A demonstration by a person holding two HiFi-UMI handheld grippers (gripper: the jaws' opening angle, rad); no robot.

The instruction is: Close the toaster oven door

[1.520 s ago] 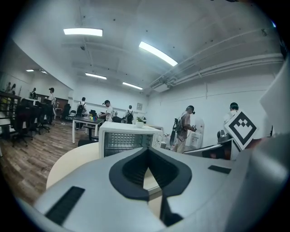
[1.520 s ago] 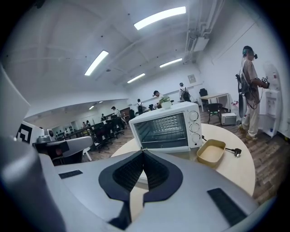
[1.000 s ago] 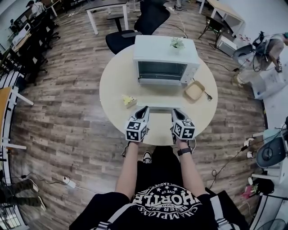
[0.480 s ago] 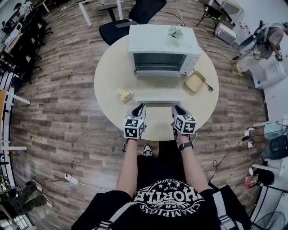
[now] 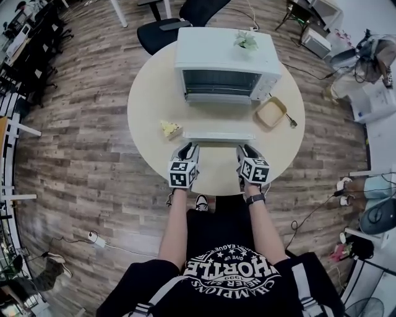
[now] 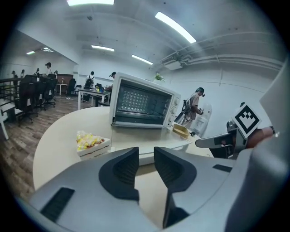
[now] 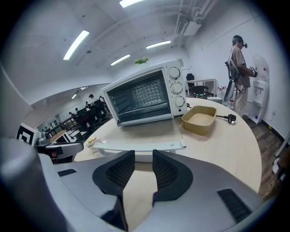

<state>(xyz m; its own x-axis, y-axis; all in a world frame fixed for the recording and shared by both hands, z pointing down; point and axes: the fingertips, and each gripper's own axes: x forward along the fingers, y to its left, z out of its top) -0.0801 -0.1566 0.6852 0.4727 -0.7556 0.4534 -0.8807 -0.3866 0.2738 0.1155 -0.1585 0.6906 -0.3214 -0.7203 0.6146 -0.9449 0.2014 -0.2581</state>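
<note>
A white toaster oven (image 5: 226, 62) stands at the far side of the round table (image 5: 151, 99). Its glass door (image 5: 218, 136) hangs open, lying flat toward me. My left gripper (image 5: 189, 148) sits just before the door's left front corner, my right gripper (image 5: 244, 150) before its right front corner. Both jaws have just been opening and nothing lies between them. In the left gripper view the left gripper (image 6: 146, 156) stands open with the door's front edge (image 6: 181, 146) just beyond. In the right gripper view the right gripper (image 7: 143, 158) is open too, facing the door (image 7: 140, 136) and the oven (image 7: 142, 95).
A cake slice on a small tray (image 5: 170, 129) lies left of the door. A tan dish (image 5: 272, 112) and a power plug (image 5: 291, 122) lie to the right. A small plant (image 5: 246, 41) tops the oven. A black office chair (image 5: 185, 18) stands behind the table.
Both grippers have come down and forward to the front edge of the open door. The oven and door have not moved.
</note>
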